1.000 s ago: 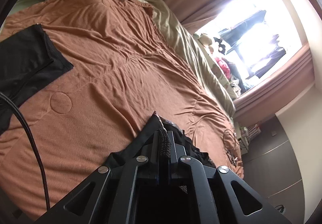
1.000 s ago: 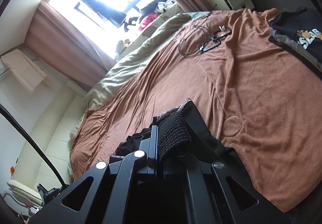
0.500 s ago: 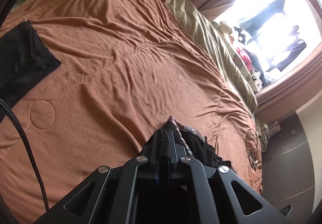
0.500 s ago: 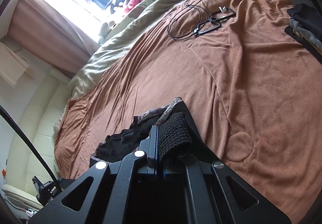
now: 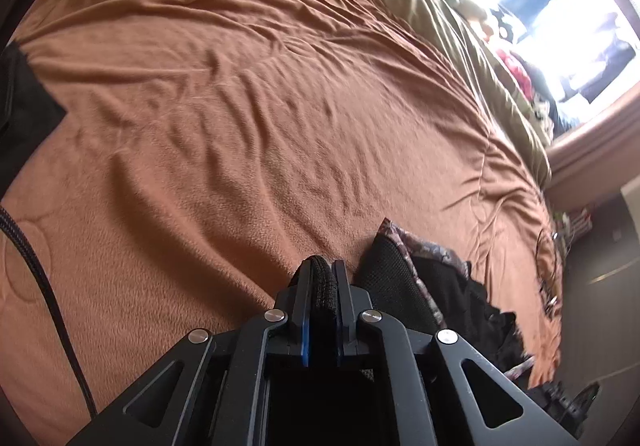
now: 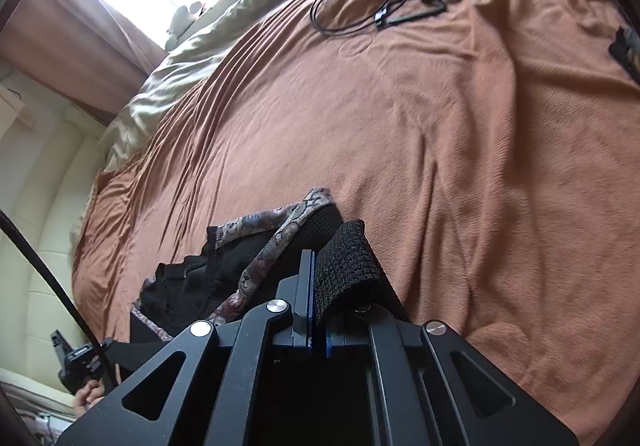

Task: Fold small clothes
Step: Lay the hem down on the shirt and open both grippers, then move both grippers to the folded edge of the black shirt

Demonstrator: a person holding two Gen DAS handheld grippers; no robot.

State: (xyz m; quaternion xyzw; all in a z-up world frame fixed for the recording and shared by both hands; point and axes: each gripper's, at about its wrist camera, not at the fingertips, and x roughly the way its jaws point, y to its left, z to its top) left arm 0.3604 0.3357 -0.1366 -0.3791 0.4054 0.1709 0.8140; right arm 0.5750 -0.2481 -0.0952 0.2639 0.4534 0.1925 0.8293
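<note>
The left gripper [image 5: 322,266] pinches a fold of the black garment [image 5: 404,282]; its jaws have just been opening a little, the cloth between them. The right gripper [image 6: 320,266] is pressed together on another edge of the garment [image 6: 240,266]. The garment lies bunched on the brown blanket [image 6: 440,125], between the 2 grippers.

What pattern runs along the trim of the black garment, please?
A muted grey-pink floral print on the garment's trim, clearest in the right wrist view.
</note>
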